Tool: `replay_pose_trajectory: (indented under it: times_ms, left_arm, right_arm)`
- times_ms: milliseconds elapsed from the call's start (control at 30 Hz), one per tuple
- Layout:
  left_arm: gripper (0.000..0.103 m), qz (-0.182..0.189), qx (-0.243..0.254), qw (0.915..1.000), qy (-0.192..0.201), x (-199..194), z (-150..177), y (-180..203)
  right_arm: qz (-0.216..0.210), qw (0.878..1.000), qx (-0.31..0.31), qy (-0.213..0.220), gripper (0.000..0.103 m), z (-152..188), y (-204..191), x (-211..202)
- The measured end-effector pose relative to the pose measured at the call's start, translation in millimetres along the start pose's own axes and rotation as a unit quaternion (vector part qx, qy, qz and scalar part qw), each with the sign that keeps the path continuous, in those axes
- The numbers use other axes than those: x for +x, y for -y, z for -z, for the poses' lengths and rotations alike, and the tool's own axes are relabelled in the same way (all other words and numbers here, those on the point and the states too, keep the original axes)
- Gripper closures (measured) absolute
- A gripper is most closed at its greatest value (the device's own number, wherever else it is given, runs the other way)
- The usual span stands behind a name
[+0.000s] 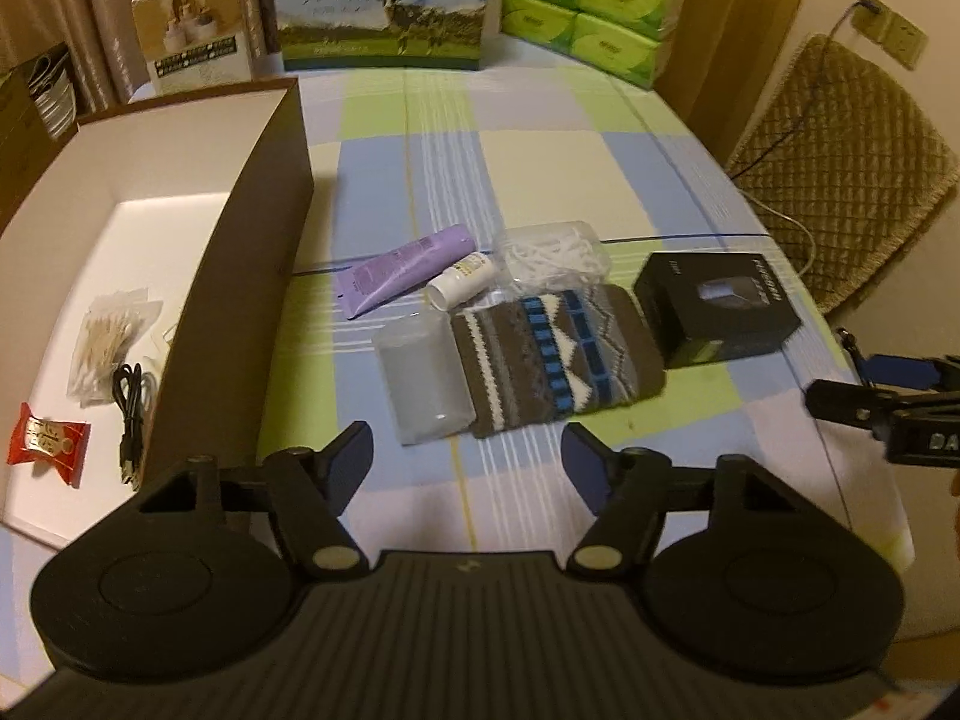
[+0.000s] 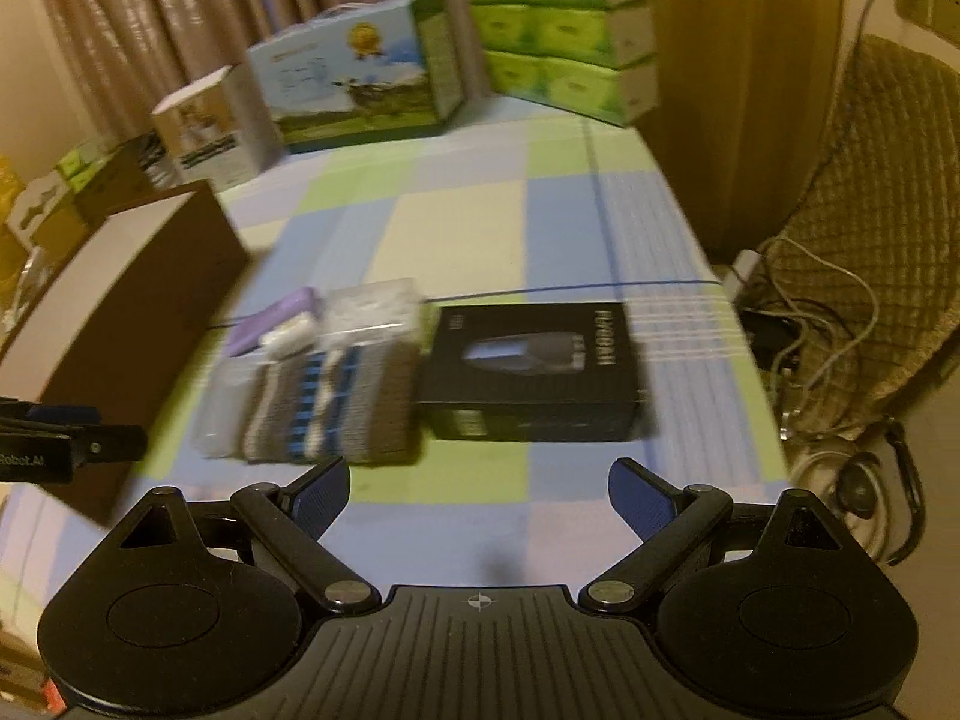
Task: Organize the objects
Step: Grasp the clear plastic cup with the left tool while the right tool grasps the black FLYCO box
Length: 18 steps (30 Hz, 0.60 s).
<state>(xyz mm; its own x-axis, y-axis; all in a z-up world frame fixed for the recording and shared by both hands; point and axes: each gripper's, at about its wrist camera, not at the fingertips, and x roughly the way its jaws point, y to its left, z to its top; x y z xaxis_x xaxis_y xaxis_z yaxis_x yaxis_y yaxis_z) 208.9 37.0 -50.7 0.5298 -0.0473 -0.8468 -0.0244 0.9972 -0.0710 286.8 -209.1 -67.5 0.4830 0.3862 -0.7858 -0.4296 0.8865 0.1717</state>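
Note:
A brown box (image 1: 252, 228) with a white inside stands at the left and holds a swab bag (image 1: 111, 342), a black cable (image 1: 132, 414) and a red candy (image 1: 48, 441). On the checked cloth lie a purple tube (image 1: 402, 267), a small white bottle (image 1: 462, 285), a clear floss box (image 1: 552, 258), a clear case (image 1: 420, 372), a knitted sock (image 1: 558, 360) and a black box (image 1: 714, 312). My left gripper (image 1: 468, 468) is open and empty just before the case and sock. My right gripper (image 2: 480, 498) is open and empty just before the black box (image 2: 528, 372) and sock (image 2: 336, 408).
A milk carton box (image 1: 384, 0), a small white box (image 1: 195, 24) and green tissue packs (image 1: 594, 0) stand at the table's far edge. A quilted chair (image 2: 876, 228) with cables (image 2: 810, 324) is beyond the right edge.

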Motion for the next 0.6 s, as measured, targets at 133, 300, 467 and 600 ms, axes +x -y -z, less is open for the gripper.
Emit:
replay_pose_trajectory:
  times_ms: [133, 300, 467, 600]
  left_arm:
    - [0.045, -0.012, -0.016, 0.9997, -0.014, 28, -7, -3]
    - [0.05, -0.036, -0.024, 0.9985, -0.035, 64, -15, -5]
    - [0.055, -0.052, -0.034, 0.997, -0.046, 92, -24, -8]
    - [0.056, -0.056, -0.049, 0.9959, -0.051, 107, -28, -14]
  right_arm:
    - [0.009, 1.0, 0.004, -0.003, 0.012, -6, 16, 11]
    - [0.021, 1.0, -0.004, -0.006, 0.051, -17, 30, 29]
    - [0.019, 1.0, -0.019, -0.001, 0.078, -34, 43, 47]
    - [0.009, 0.999, -0.031, 0.014, 0.08, -56, 50, 61]
